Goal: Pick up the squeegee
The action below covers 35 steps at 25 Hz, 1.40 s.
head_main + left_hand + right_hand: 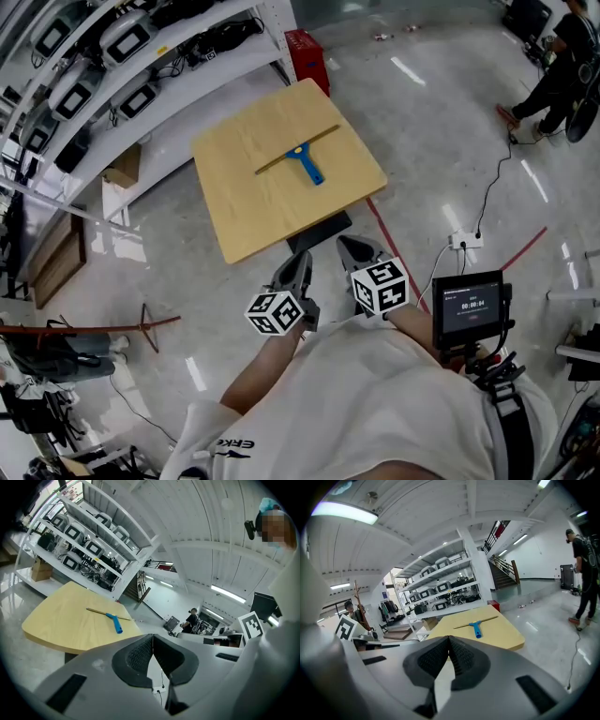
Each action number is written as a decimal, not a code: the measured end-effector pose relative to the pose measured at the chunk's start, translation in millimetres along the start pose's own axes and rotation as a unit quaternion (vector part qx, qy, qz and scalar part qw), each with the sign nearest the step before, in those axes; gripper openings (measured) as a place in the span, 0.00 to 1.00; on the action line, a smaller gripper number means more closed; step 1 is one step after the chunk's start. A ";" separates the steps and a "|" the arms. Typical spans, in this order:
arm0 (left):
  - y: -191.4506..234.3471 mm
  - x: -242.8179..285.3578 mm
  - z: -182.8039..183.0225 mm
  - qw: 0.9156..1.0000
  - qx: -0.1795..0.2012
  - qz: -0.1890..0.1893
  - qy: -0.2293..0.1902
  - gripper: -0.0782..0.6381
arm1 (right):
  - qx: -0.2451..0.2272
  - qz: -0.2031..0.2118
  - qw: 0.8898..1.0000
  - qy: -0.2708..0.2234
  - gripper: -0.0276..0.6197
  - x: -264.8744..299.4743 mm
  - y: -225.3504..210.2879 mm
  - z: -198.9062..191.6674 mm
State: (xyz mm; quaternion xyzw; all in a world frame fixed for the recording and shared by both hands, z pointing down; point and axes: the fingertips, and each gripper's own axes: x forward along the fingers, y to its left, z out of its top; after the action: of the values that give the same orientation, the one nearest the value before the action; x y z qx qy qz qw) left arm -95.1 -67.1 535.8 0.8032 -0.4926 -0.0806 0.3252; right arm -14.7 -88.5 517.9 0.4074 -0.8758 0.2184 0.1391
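Head view: the wooden tabletop (pixel 244 202) stands well ahead of the left hand-held gripper (pixel 298 262) and right hand-held gripper (pixel 354 248), both clenched on nothing. Near the tabletop's middle lies the squeegee (pixel 302 159), probably light and stiff. Its thin blade looks awkward to pinch; the stubby blue handle (pixel 310 172) seems the surest hold.
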 end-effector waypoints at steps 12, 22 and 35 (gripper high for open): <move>1.0 70.7 22.0 0.999 0.004 0.042 0.002 0.12 | 0.001 0.037 0.999 0.007 0.05 34.6 -58.4 38.6; 21.1 111.0 28.4 0.996 0.003 0.090 0.002 0.12 | 0.002 0.070 0.997 0.018 0.05 78.5 -93.0 52.6; 26.8 110.5 35.6 0.995 0.000 0.096 0.019 0.12 | 0.002 0.060 0.998 0.032 0.05 84.1 -92.6 54.8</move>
State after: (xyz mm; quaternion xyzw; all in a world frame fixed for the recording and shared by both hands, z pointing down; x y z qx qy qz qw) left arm -75.5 -184.2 545.5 0.7536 -0.5615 -0.0335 0.3403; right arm 0.5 -223.6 530.8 0.3475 -0.8931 0.2413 0.1531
